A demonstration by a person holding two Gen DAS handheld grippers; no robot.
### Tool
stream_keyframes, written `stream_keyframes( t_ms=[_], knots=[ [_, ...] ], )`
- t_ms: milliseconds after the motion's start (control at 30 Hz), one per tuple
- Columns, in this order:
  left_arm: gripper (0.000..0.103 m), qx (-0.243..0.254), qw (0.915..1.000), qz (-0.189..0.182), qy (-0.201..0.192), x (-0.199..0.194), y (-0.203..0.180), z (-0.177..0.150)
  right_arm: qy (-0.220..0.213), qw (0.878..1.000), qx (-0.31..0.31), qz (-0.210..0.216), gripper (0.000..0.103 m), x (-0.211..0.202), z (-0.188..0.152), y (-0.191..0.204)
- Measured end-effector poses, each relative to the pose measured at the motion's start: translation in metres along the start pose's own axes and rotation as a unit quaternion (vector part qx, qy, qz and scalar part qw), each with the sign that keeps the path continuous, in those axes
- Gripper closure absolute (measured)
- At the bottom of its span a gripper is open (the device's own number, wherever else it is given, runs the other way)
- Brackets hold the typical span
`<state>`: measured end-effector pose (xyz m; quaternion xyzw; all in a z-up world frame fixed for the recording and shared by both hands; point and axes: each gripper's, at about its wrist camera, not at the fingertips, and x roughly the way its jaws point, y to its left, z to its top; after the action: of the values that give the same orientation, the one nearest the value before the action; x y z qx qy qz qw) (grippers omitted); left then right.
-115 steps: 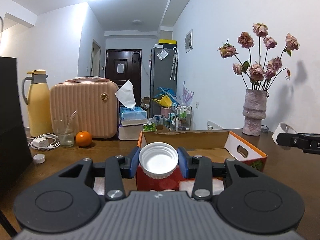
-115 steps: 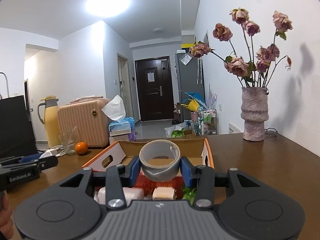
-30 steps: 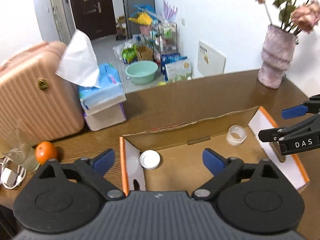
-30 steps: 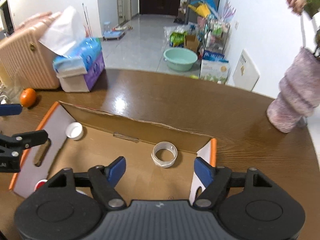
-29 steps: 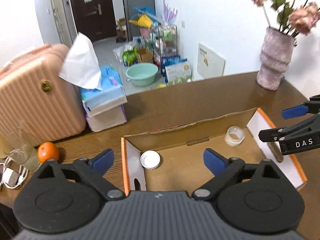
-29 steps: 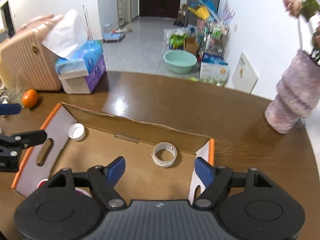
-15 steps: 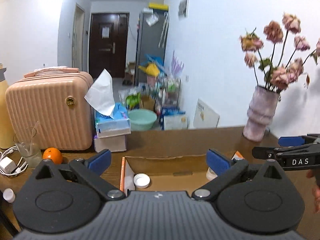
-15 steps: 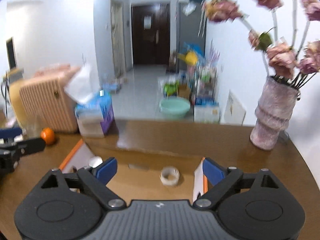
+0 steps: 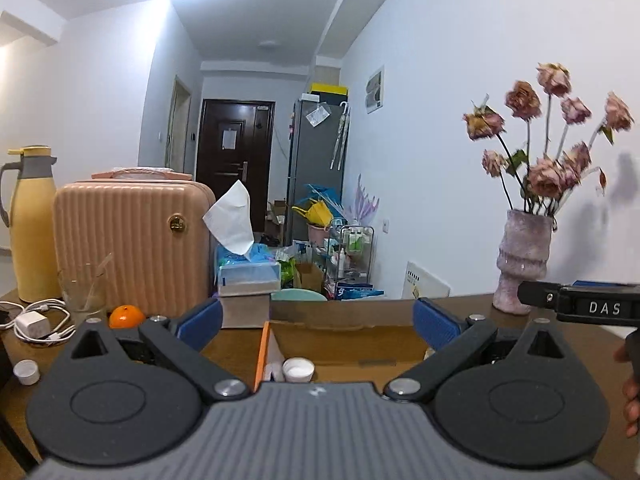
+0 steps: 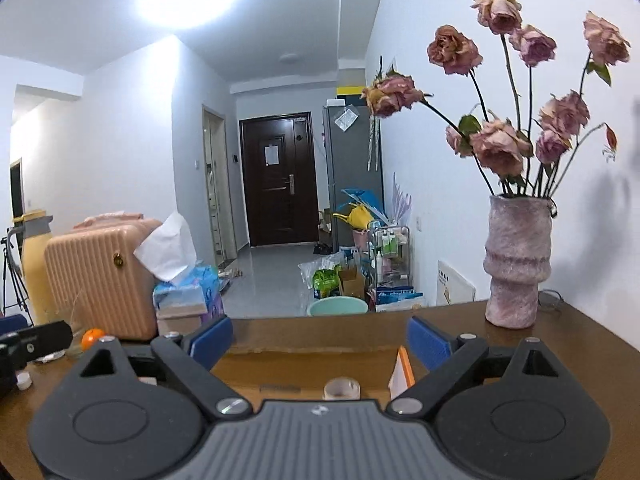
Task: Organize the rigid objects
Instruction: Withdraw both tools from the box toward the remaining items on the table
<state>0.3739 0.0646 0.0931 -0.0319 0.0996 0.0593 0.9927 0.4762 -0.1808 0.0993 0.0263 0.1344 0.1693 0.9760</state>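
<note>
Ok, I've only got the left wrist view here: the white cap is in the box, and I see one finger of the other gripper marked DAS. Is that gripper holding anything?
Observer: No. In its own view the right gripper is open, with nothing between its blue pads.
Reviewer: Is anything in the box besides the cap?
Observer: Yes. A roll of tape sits on the floor of the cardboard box, close to its orange-edged end wall. The left gripper's body hides that spot from you.
</note>
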Motion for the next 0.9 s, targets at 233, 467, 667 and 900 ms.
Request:
stream_keyframes(
  t_ms=[233,467,667,900],
  knots=[
    [0.000,0.013,0.9997,-0.006,-0.021,-0.046,0.004,-0.031,0.004,1.000,-0.021,-0.005,0.004,-0.034,-0.032,0.001],
    [0.000,0.020,0.9993,-0.018,-0.026,-0.094,0.004,-0.060,0.009,1.000,-0.022,-0.006,0.003,-0.080,-0.064,0.001],
    [0.000,0.005,0.9991,-0.033,-0.027,-0.136,0.004,-0.075,0.020,1.000,-0.021,0.005,0.003,-0.122,-0.086,0.009],
    [0.000,0.000,0.9991,-0.040,-0.017,-0.185,0.003,-0.091,0.021,0.999,-0.041,0.004,0.002,-0.170,-0.105,0.023]
  ],
)
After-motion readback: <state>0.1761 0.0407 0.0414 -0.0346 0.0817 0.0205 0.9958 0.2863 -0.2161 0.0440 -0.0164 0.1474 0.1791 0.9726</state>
